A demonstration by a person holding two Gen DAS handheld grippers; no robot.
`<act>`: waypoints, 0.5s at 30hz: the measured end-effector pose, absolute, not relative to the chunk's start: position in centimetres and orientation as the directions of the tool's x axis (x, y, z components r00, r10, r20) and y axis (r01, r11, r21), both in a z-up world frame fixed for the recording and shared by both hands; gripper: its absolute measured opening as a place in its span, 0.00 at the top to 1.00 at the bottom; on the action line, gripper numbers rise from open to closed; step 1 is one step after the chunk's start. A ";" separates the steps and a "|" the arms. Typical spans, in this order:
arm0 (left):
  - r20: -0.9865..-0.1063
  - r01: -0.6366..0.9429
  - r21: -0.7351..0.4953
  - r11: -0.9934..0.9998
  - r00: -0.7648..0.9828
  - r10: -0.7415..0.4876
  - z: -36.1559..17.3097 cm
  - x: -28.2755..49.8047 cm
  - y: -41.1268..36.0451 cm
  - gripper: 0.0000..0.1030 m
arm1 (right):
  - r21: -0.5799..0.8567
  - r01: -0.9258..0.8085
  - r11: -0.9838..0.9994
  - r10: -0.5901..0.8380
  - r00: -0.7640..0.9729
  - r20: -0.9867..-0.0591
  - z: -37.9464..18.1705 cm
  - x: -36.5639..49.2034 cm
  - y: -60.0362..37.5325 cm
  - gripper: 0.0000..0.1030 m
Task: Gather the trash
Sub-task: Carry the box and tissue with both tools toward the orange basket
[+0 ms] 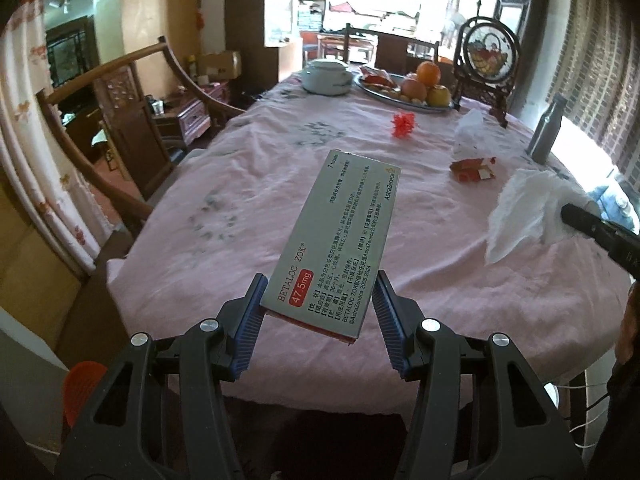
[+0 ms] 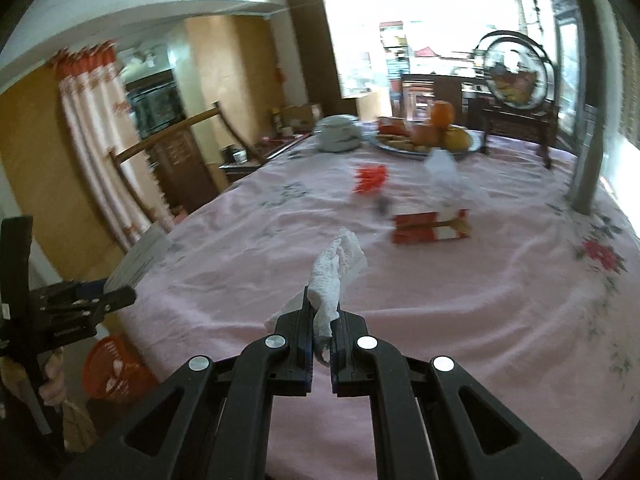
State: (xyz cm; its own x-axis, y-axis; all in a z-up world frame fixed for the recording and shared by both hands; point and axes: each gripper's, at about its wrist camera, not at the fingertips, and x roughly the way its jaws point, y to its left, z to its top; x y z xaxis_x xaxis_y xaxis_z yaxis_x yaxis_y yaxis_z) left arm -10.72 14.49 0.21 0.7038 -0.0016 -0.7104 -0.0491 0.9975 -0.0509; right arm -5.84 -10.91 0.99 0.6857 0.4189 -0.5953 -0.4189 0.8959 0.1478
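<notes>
My left gripper (image 1: 318, 300) is shut on the near end of a grey medicine box (image 1: 340, 236) and holds it above the pink tablecloth (image 1: 240, 200); the box also shows at the left of the right wrist view (image 2: 140, 260). My right gripper (image 2: 323, 320) is shut on a crumpled white tissue (image 2: 334, 276), also seen in the left wrist view (image 1: 524, 208). On the table lie a red flattened carton (image 1: 474, 168) (image 2: 432, 226), a red paper scrap (image 1: 404, 124) (image 2: 370, 178) and another white tissue (image 1: 468, 128) (image 2: 440, 168).
An orange waste basket (image 2: 112, 372) (image 1: 82, 384) stands on the floor by the table's near left corner. A fruit tray (image 1: 400, 88), a white lidded pot (image 1: 326, 76), a framed ornament (image 1: 488, 60) and a grey bottle (image 1: 548, 128) stand at the far end. A wooden chair (image 1: 132, 112) is at left.
</notes>
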 end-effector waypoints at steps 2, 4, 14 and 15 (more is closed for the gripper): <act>-0.707 -0.069 -0.050 0.996 0.707 0.014 0.2 -11.7 15.3 0.48 | 0.145 -0.452 0.880 0.443 0.672 -0.593 1.1 -6.4 -9.4 0.94; -0.706 -0.092 -0.052 0.994 0.707 0.028 0.2 -12.5 16.1 0.48 | 0.144 -0.480 0.865 0.465 0.662 -0.589 1.2 -6.9 -8.1 0.94; -0.709 -0.268 -0.054 0.962 0.689 0.152 -0.5 -17.0 21.9 0.49 | 0.108 -0.653 0.749 0.579 0.568 -0.585 2.0 -9.6 0.9 0.94; -0.709 -0.288 -0.059 0.956 0.686 0.163 -0.6 -17.5 22.7 0.49 | 0.102 -0.675 0.731 0.593 0.555 -0.584 2.1 -10.1 2.1 0.94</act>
